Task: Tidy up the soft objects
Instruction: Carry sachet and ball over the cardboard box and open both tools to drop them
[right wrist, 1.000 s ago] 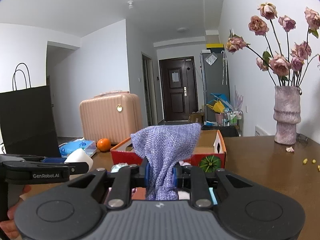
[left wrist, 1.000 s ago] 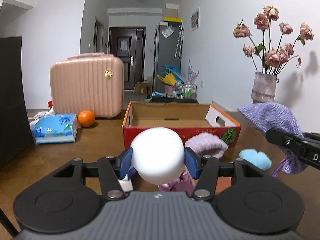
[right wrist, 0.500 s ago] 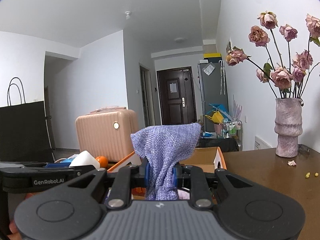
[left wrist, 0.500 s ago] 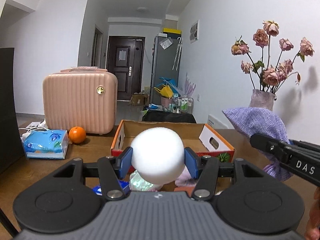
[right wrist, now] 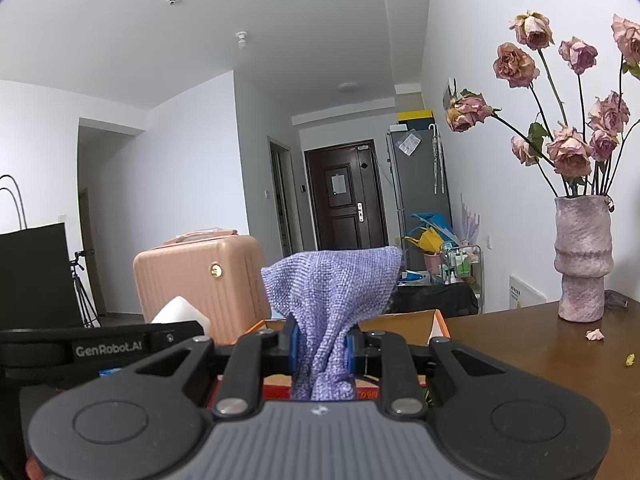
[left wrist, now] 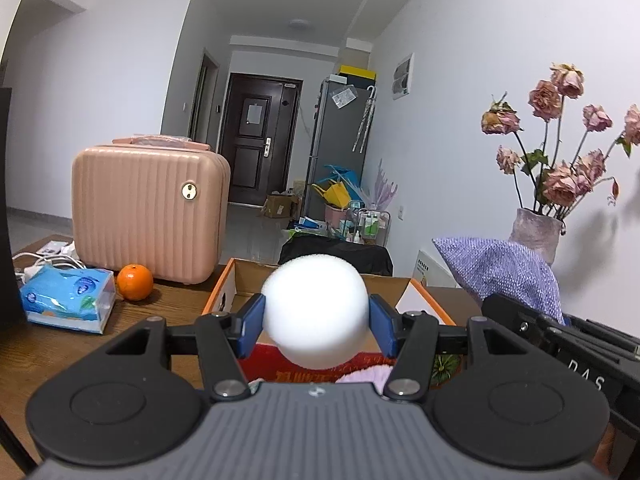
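White foam, a round ball, sits clamped between the blue pads of the left gripper, held above the near edge of the open cardboard box; the right gripper is pinched tight on a bunched purple knitted cloth, raised over the same box. Beyond stand a pink suitcase, an orange, a tissue pack and a vase of dried roses on the brown table.

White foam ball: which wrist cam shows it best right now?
Left wrist view. The white foam ball sits centred and whole, pinched between the left gripper's blue fingers, in front of the cardboard box. The right wrist view shows only a white sliver of it above the left gripper's body.
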Tool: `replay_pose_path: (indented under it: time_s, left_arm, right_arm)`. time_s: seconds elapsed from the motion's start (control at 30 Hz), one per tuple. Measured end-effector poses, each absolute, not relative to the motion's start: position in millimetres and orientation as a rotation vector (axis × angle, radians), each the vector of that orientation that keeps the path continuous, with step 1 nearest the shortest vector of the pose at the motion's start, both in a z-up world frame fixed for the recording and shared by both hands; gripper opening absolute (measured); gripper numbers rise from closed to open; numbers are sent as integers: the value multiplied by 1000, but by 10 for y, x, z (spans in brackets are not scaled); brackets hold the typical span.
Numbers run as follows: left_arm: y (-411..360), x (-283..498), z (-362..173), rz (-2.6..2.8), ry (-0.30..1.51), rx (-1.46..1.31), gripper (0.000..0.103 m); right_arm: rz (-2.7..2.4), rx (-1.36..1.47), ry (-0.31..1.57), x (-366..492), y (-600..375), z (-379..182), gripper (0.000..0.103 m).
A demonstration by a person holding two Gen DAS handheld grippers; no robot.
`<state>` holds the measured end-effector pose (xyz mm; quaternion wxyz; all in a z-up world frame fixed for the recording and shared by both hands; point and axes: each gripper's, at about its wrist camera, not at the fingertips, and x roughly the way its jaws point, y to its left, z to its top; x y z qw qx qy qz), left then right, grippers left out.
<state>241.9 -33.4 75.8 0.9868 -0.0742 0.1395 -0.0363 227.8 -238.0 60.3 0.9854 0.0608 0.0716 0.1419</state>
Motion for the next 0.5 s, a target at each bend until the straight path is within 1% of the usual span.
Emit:
replay_pose_path:
  time_s: [0.5]
  left_arm:
    - [-338,2955,749,-29,292,-163,57]
  right_arm:
    - [292,131,190,2879,-2378,651,20]
